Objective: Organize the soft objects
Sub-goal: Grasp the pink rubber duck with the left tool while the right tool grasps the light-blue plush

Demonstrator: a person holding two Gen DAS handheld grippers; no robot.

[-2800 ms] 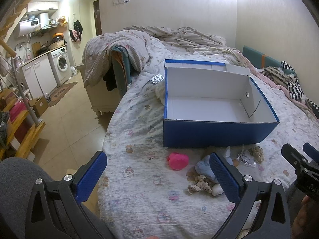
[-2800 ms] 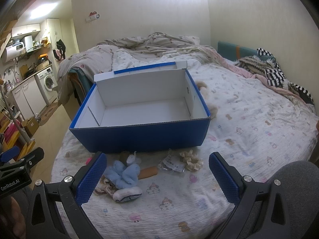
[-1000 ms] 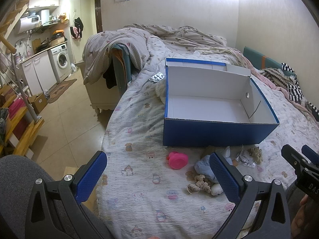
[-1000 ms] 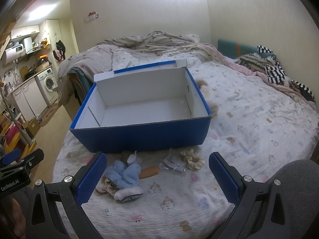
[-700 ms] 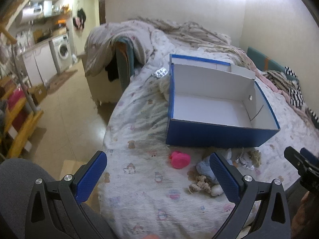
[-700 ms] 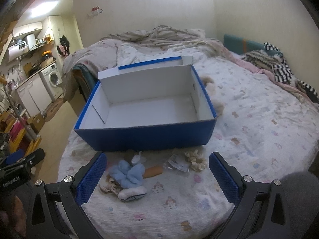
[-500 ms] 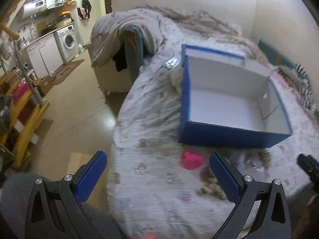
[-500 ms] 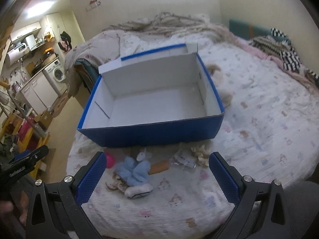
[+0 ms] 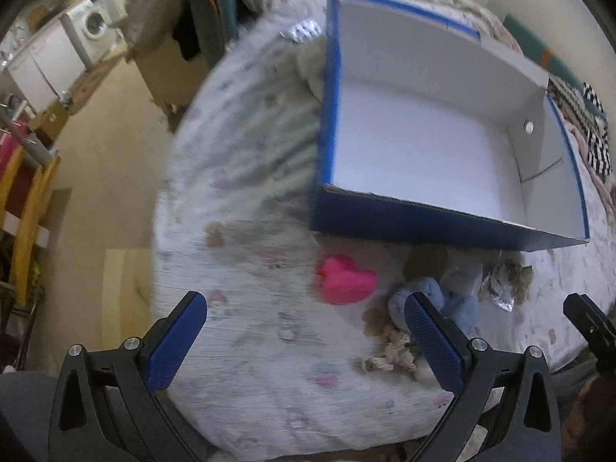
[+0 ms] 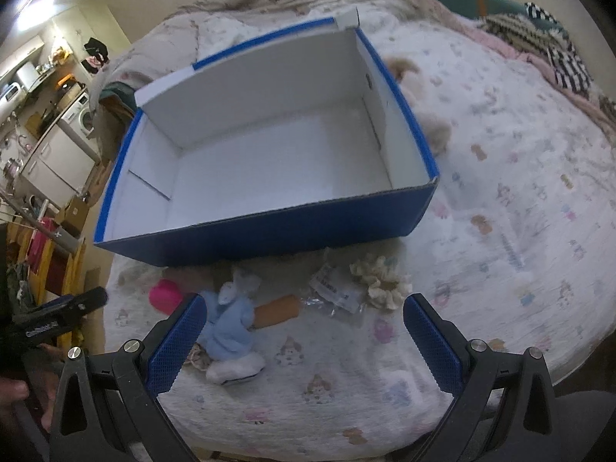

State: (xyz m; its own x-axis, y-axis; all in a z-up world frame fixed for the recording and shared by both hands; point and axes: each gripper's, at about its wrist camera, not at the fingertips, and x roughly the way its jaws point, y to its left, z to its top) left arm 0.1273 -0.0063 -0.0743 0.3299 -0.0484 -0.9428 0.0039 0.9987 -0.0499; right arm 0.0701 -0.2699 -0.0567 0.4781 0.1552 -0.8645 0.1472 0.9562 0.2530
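Blue-padded and spread wide with nothing between them, the fingers of the left gripper [image 9: 306, 337] and the right gripper [image 10: 304, 340] hover level over the near edge of a printed white bedspread [image 10: 512, 208], both aimed at one empty blue cardboard box with a white interior [image 10: 269, 169] at 12 o'clock. One pink heart-shaped soft toy [image 9: 345, 278] lies between the left fingers, toward 1 o'clock. One pale-blue plush toy [image 10: 231, 319] touches the right gripper's left finger [image 10: 177, 346], with one cream scrunchie [image 10: 381, 281] at 1 o'clock.
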